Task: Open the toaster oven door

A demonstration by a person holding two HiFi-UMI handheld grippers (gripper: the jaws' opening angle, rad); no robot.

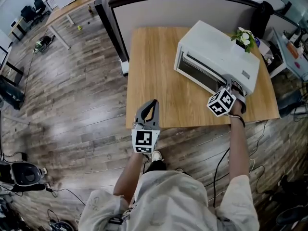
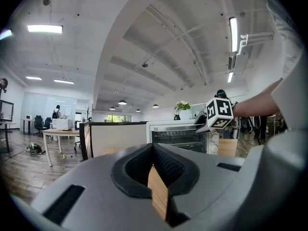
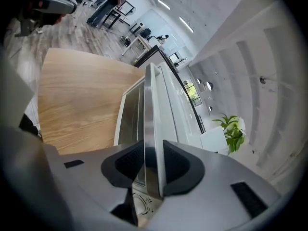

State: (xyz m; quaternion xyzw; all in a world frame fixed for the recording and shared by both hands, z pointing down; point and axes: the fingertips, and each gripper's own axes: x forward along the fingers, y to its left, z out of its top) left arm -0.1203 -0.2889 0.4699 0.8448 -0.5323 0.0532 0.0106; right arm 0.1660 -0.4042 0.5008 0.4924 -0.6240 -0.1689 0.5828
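A white toaster oven stands on the right half of a wooden table, its dark glass door facing the front left and looking closed. My right gripper is at the right end of the oven's front. In the right gripper view the oven's metal door handle runs straight between the pads of my right gripper, which press on it from both sides. My left gripper hangs at the table's front edge, apart from the oven; this left gripper is shut with nothing in it.
A potted plant with white flowers sits just behind the oven. A grey partition borders the table's far side. Wooden floor lies to the left, with cables and office desks further off.
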